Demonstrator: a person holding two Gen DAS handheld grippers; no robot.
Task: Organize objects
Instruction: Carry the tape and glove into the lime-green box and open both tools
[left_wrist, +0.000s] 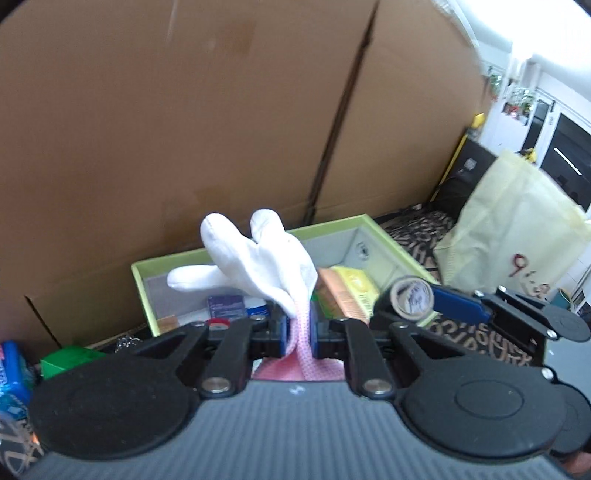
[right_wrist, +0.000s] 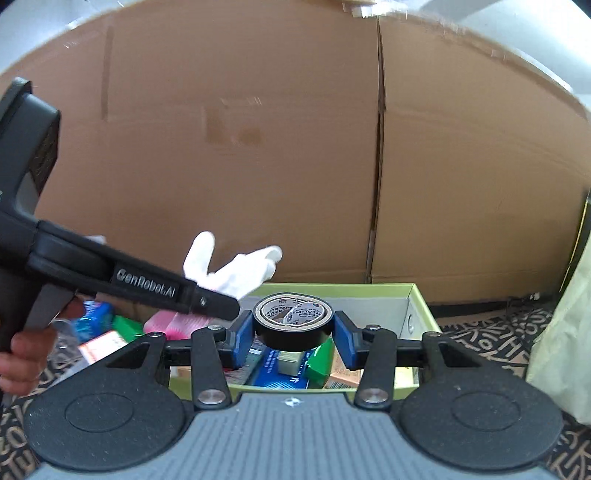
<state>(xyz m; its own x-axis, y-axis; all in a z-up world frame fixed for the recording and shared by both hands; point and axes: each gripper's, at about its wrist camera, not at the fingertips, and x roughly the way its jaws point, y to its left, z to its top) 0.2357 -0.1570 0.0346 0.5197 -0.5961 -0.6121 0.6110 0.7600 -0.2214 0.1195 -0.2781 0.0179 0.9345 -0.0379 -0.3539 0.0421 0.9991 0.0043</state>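
My left gripper (left_wrist: 298, 332) is shut on a white and pink glove (left_wrist: 258, 258), held up in front of a light green box (left_wrist: 343, 221). The glove's white fingers also show in the right wrist view (right_wrist: 236, 273). My right gripper (right_wrist: 293, 341) is shut on a black tape roll (right_wrist: 293, 325) and holds it above the green box (right_wrist: 417, 299). The tape roll shows in the left wrist view (left_wrist: 410, 297), to the right of the glove. The box holds several small packs and boxes.
A big cardboard sheet (left_wrist: 184, 129) stands behind the box. A pale yellow bag (left_wrist: 509, 221) stands to the right. A blue pack (left_wrist: 13, 373) and a green box (left_wrist: 66, 360) lie at the left on a patterned cloth (right_wrist: 491, 339).
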